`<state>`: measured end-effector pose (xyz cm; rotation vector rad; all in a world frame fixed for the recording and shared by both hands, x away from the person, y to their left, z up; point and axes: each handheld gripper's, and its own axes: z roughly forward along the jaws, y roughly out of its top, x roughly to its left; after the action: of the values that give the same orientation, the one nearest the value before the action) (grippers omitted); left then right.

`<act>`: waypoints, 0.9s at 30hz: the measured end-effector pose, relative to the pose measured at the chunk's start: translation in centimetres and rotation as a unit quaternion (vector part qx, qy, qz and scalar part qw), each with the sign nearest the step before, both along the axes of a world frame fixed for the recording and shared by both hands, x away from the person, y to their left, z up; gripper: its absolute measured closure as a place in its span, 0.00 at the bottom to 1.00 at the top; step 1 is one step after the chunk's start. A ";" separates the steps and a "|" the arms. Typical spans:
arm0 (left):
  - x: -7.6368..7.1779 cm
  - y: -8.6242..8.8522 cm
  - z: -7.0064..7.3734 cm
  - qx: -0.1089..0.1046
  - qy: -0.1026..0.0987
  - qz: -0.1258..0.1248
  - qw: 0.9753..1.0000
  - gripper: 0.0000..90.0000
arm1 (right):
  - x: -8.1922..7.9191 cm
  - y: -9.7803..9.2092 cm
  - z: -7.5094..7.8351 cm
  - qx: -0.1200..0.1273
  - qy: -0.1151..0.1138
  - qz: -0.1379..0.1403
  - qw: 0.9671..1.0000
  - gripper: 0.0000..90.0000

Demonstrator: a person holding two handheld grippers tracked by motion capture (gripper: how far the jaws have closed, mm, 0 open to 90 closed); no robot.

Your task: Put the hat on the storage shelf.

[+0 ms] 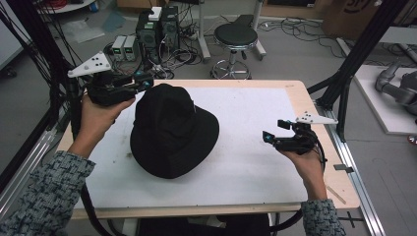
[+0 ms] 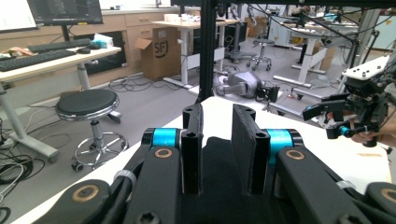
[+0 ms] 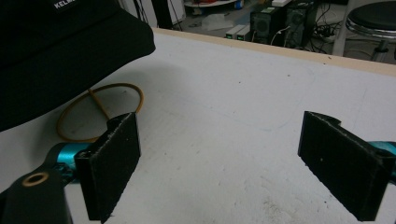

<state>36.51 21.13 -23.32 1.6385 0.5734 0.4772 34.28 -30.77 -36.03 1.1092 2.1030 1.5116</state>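
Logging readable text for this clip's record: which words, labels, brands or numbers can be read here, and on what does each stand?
"SF": printed on the brown cardboard box on the floor, in the left gripper view.
"KELM", cut off by the frame edge: white letters on a small tag on the black fabric bucket hat, in the right gripper view.
Dark monitor screen on the far desk: too blurred to read.

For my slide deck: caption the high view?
Left gripper lifts black hat; right gripper hovers open.
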 end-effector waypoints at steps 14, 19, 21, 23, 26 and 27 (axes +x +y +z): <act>-0.4 2.0 -0.7 -0.005 0.004 0.047 0.999 0.67 | 0.1 0.0 0.0 0.004 -0.001 0.001 1.000 0.14; -1.0 3.0 -1.2 -0.008 0.000 0.072 0.997 0.64 | 0.4 0.0 -0.1 0.005 -0.003 0.003 1.000 0.14; -1.2 3.5 -1.4 -0.009 -0.004 0.081 0.997 0.62 | 0.5 0.2 -0.1 0.008 -0.002 0.003 1.000 0.14; -1.4 3.9 -1.7 -0.009 -0.004 0.092 0.996 0.62 | 0.7 0.2 -0.1 0.006 -0.003 0.005 1.000 0.14; -1.5 4.5 -2.2 -0.012 0.001 0.104 0.994 0.61 | 0.9 0.3 -0.1 0.005 -0.004 0.005 1.000 0.14; -1.5 4.7 -2.4 -0.011 0.003 0.110 0.994 0.61 | 0.9 0.3 -0.1 0.005 -0.003 0.004 1.000 0.14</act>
<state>34.98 25.82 -25.67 1.5636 0.7662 0.6252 35.20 -30.46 -36.17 1.0989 2.1017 1.5285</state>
